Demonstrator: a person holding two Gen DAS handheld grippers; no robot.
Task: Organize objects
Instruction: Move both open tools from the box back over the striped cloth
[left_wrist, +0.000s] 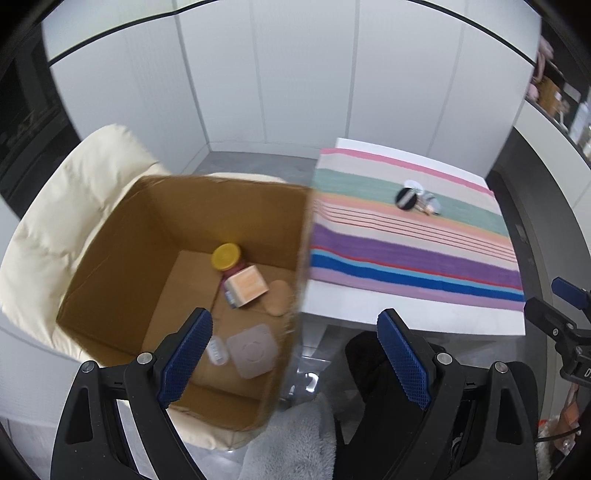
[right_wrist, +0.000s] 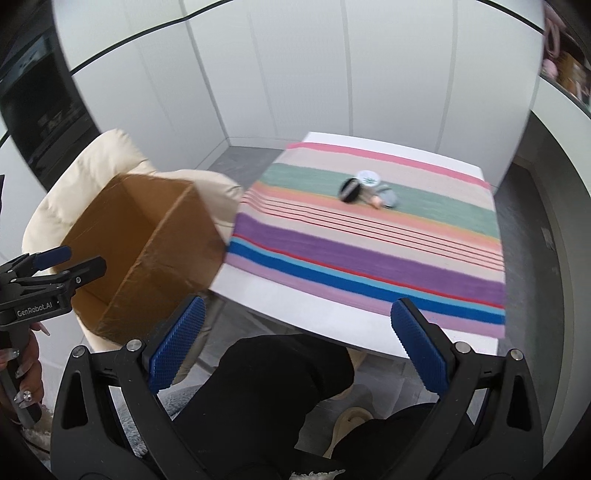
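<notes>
An open cardboard box (left_wrist: 147, 236) stands on a cream chair left of the table; it also shows in the right wrist view (right_wrist: 147, 236). Inside lie a yellow-lidded jar (left_wrist: 226, 256), an orange packet (left_wrist: 246, 285), a tan oval piece (left_wrist: 279, 297) and a clear square case (left_wrist: 252, 350). On the striped cloth (left_wrist: 406, 254) sit a black round case (left_wrist: 405, 198), a white lid and a grey item (left_wrist: 430, 202); they also show in the right wrist view (right_wrist: 350, 189). My left gripper (left_wrist: 295, 358) is open over the box's right edge. My right gripper (right_wrist: 299, 347) is open before the table's near edge.
The cream padded chair (left_wrist: 55, 229) holds the box. The white table (right_wrist: 295, 299) stands against white wall panels. The person's dark-clad legs (right_wrist: 280, 387) are below the grippers. A grey fluffy rug (left_wrist: 291, 443) lies on the floor. Shelves with items stand at the far right (left_wrist: 554, 96).
</notes>
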